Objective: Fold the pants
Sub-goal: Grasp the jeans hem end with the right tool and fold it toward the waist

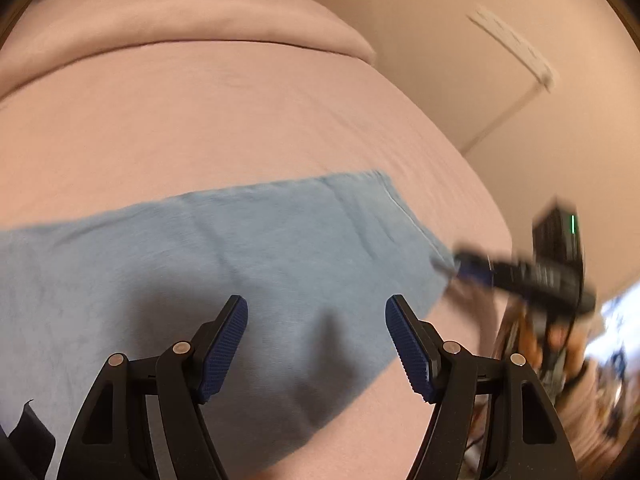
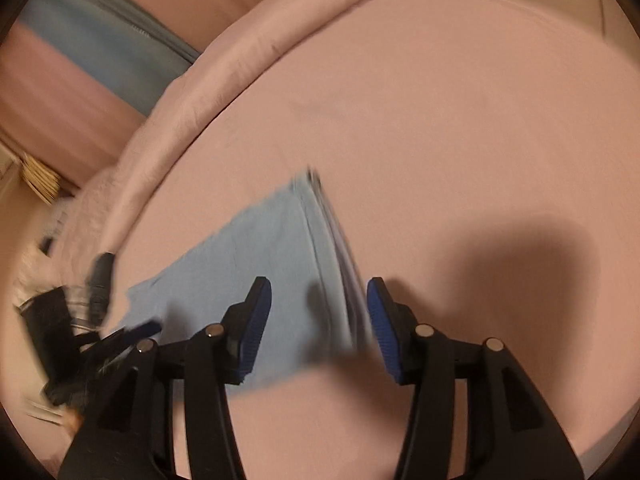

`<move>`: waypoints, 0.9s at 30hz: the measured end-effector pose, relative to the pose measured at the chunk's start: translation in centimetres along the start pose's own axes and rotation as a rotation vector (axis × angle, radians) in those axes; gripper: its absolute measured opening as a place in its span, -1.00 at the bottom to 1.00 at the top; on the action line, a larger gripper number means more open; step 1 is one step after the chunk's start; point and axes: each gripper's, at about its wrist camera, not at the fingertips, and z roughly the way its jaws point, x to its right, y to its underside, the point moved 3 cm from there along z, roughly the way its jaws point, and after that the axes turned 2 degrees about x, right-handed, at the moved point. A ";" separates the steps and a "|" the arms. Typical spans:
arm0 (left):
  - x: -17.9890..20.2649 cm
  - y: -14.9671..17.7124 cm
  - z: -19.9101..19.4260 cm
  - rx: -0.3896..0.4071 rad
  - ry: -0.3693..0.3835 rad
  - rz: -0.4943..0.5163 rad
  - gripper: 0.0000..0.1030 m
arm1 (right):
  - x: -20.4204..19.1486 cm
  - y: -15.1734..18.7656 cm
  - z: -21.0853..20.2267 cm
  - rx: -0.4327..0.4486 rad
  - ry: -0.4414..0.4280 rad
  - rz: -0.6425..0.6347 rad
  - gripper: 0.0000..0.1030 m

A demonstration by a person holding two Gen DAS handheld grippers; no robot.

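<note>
Pink bed (image 1: 200, 120) fills both views, rolled pink blanket (image 1: 180, 12) along far edge. Light blue pants (image 1: 200, 260) lie flat on sheet, folded into long strip; layered edge (image 2: 340, 256) shows in right view. No readable writing anywhere, everything motion-blurred. Left gripper (image 1: 316, 344) wide open above pants, blue pads (image 1: 222, 348) holding nothing. Right gripper (image 2: 320, 328) also spread wide, empty, straddling layered edge from above; contact with cloth impossible to judge. Small green light (image 1: 573, 224) on right gripper body.
</note>
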 end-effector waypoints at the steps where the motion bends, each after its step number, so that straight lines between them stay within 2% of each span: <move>1: -0.8 0.6 -0.1 0.010 0.002 -0.025 0.39 | 0.4 0.8 -0.1 -0.013 -0.024 0.032 -0.02; 4: -2.5 1.7 -0.2 0.018 0.016 -0.105 0.39 | 1.0 3.5 -0.4 -0.033 -0.046 0.099 -0.02; 6: -3.1 2.2 -0.4 0.013 -0.012 -0.120 0.39 | 1.0 4.4 -0.3 0.001 -0.058 0.129 -0.03; 8: -3.1 2.7 -0.8 0.012 -0.011 -0.128 0.39 | 0.8 4.6 -0.1 0.013 -0.033 0.152 -0.03; 11: -3.4 3.0 -1.6 0.021 -0.020 -0.127 0.39 | 0.3 4.6 0.0 0.032 -0.050 0.170 0.07; 16: -3.6 3.3 -1.7 0.032 -0.096 -0.127 0.39 | 0.4 3.3 0.5 0.095 -0.100 0.207 0.07; 25: -4.3 3.8 -0.8 0.035 -0.116 -0.138 0.39 | -0.6 2.7 1.1 0.132 -0.106 0.190 0.07; 27: -4.5 3.9 -0.6 0.033 -0.115 -0.143 0.39 | -0.2 2.8 1.0 0.135 -0.111 0.199 -0.07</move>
